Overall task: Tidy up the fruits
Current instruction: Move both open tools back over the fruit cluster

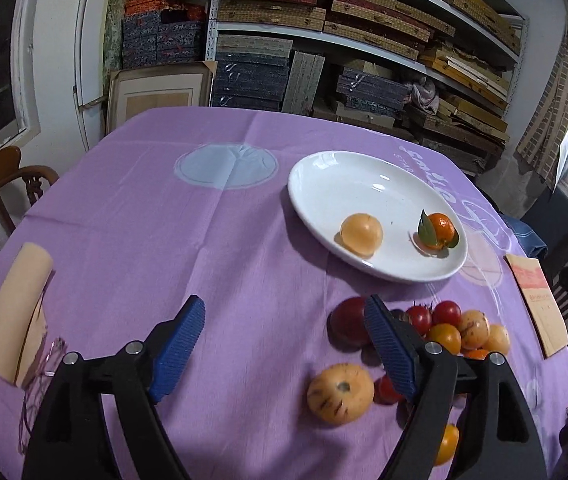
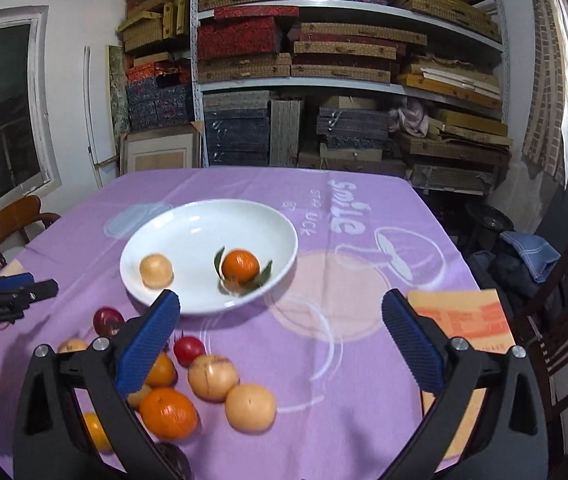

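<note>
A white plate [image 1: 323, 176] [image 2: 204, 220] on the purple tablecloth holds a pale yellow fruit [image 1: 361, 233] [image 2: 156, 270] and a leafy tangerine [image 1: 440, 229] [image 2: 240, 267]. Several loose fruits lie in front of the plate: a dark red one [image 1: 347, 320] [image 2: 107, 320], small red ones [image 1: 445, 313] [image 2: 188, 350], a spotted yellow one [image 1: 340, 393] [image 2: 212, 377], an orange [image 2: 168, 412] and a pale round one [image 2: 250, 406]. My left gripper [image 1: 284, 344] is open and empty above the cloth, left of the pile. My right gripper [image 2: 280, 344] is open and empty, right of the pile.
A beige roll [image 1: 16, 304] and glasses [image 1: 44, 364] lie at the table's left edge. An orange booklet [image 1: 535, 300] [image 2: 463, 320] lies at the right edge. Wooden chairs [image 1: 0, 184] [image 2: 563, 320] stand on both sides. Shelves of boxes [image 2: 323, 60] fill the back wall.
</note>
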